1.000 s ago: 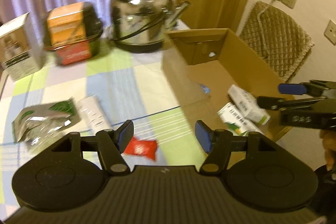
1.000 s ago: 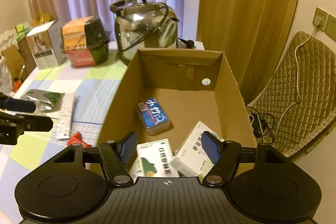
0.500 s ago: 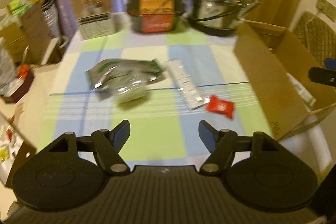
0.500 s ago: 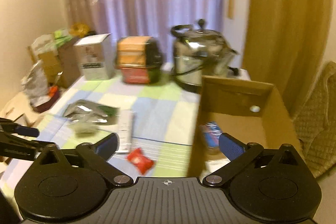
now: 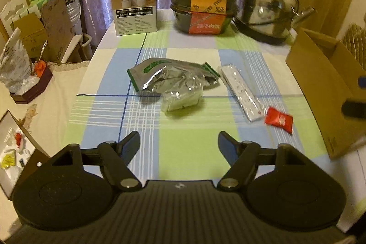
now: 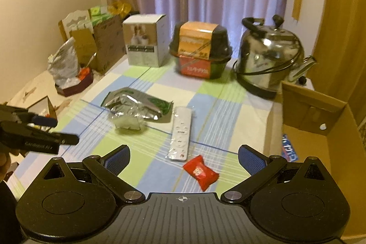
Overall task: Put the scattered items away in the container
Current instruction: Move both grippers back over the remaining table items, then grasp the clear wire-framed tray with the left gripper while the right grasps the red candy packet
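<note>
On the checked tablecloth lie a silver and green foil pouch (image 5: 169,76) (image 6: 137,102), a small clear packet (image 5: 181,101) (image 6: 128,121), a white remote in plastic wrap (image 5: 241,92) (image 6: 180,133) and a red sachet (image 5: 279,121) (image 6: 201,172). The open cardboard box (image 5: 320,84) (image 6: 331,129) stands at the table's right edge, a blue packet (image 6: 289,149) showing inside. My left gripper (image 5: 178,144) hangs open above the near edge, well short of the items. My right gripper (image 6: 184,158) is open just above the red sachet.
Along the back stand a white carton (image 5: 135,6), a black bowl pack with an orange band (image 5: 205,7) and a steel kettle (image 5: 267,10). Left of the table are bags, cardboard and a small tray (image 5: 29,84). The left gripper's fingers (image 6: 41,132) show at the right view's left edge.
Both grippers have swung left from the box to face the table's middle. The right one, over the box a second ago, now hangs over the red sachet. Both stay open.
</note>
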A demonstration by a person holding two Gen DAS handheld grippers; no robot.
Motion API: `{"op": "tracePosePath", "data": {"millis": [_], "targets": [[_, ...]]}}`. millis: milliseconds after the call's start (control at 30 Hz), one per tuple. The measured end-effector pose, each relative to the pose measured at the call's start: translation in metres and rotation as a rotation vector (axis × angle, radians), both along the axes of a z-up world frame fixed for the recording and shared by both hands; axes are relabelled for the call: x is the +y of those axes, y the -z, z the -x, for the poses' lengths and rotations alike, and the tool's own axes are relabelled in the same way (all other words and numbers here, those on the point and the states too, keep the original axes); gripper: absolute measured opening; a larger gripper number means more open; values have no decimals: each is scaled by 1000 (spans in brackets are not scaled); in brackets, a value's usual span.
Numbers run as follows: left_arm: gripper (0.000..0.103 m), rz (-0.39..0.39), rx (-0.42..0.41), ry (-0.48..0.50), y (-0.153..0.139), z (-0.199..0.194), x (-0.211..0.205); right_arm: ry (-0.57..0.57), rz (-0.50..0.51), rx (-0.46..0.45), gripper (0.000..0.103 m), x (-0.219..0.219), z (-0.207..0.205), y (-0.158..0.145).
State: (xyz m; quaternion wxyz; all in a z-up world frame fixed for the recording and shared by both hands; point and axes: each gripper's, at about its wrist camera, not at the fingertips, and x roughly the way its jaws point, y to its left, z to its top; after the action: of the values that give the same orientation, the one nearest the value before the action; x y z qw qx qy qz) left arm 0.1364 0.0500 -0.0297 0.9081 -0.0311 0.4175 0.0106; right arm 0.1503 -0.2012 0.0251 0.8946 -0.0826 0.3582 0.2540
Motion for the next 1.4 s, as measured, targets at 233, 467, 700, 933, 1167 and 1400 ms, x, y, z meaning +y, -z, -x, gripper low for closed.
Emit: {"op": "tracePosePath", "data": {"millis": [233,467,700,933,1167,1400], "targets": [[83,85,-29,-64,32,-38,-2,-4,41,39,103,11,-16,34],[83,79,-74,-24,56,-74,-4,-10,68,85,103,14,-34,70],[80,69,-86,139,74,-101,-14,13,61,119,103,13,-45,93],[78,97,57,205,92,-90,-22,29,63,138,103,8,-44,101],[78,114,23,102,83,-56,-16,34,56,135,103,4,-38,99],[79,80,-6,-62,86,-83,-16,38,49,136,103,2,-36,100]]}}
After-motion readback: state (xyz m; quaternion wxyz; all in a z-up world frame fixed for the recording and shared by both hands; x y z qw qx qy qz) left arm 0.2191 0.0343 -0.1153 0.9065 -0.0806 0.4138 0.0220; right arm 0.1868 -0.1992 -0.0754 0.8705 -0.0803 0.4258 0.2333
